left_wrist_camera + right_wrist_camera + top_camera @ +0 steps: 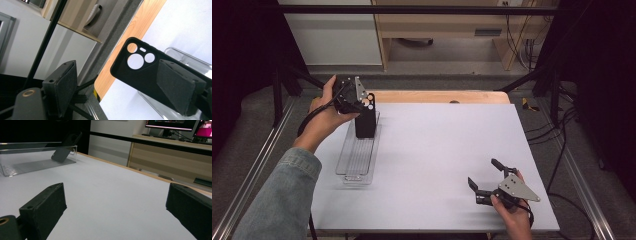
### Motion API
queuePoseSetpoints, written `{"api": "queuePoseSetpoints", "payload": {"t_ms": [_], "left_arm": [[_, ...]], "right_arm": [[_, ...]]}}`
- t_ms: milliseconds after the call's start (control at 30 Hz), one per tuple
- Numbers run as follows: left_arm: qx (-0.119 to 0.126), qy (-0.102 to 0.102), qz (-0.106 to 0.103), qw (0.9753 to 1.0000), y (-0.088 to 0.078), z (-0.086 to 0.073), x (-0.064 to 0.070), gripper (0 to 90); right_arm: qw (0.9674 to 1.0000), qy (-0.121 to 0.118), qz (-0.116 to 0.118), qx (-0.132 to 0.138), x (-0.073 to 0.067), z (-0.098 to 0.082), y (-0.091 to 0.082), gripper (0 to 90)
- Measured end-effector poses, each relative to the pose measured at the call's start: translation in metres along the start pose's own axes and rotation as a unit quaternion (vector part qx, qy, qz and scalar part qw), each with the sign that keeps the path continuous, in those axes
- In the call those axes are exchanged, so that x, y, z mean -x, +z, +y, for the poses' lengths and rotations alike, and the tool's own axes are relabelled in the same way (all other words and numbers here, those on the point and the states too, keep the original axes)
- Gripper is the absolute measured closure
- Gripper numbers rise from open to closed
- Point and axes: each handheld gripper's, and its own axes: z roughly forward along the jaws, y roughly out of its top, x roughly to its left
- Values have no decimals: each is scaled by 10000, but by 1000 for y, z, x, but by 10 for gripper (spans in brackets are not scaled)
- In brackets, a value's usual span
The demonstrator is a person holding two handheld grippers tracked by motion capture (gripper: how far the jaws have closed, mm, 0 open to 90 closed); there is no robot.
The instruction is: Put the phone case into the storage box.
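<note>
The left tongs [371,102] hang at the far end of the clear tray [349,170], and they stand wide: one pad is well off to the side, the other sits beside the black phone case [365,122], with no squeeze across it. That reads as a release. The case stands upright on its short edge in the far end of the tray, leaning back toward the end wall, so my call is that the placing step is just about wrapped up.

The right tongs [486,177] rest low over the near right part of the worktop [437,150], spread wide with nothing between them, well apart from the tray.

Next move, as I judge it: draw the left tongs straight back without brushing the case, because it looks ready to tip if nudged.

The case itself is matte black and soft-looking, thin-walled, with rounded corners. In the left gripper view its camera cut-outs [136,60] show one large round hole, two smaller ones and a small slot.
</note>
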Motion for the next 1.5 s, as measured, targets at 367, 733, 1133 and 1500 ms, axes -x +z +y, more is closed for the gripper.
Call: {"api": "queuePoseSetpoints", "payload": {"t_ms": [367, 733, 1133, 1500], "left_arm": [[141, -190, -112, 9997, -1, -2, 2, 140], [301, -342, -196, 9988, -9, -4, 11, 127], [418, -477, -281, 9976, -11, -2, 19, 116], [462, -623, -370, 9963, -9, -3, 23, 107]], "right_arm": [[10000, 5, -12, 0, 0, 0, 0, 32], [10000, 24, -9, -8, -1, 1, 0, 31], [10000, 20, -18, -8, -1, 0, 0, 30], [10000, 20, -20, -7, -1, 1, 0, 30]]}}
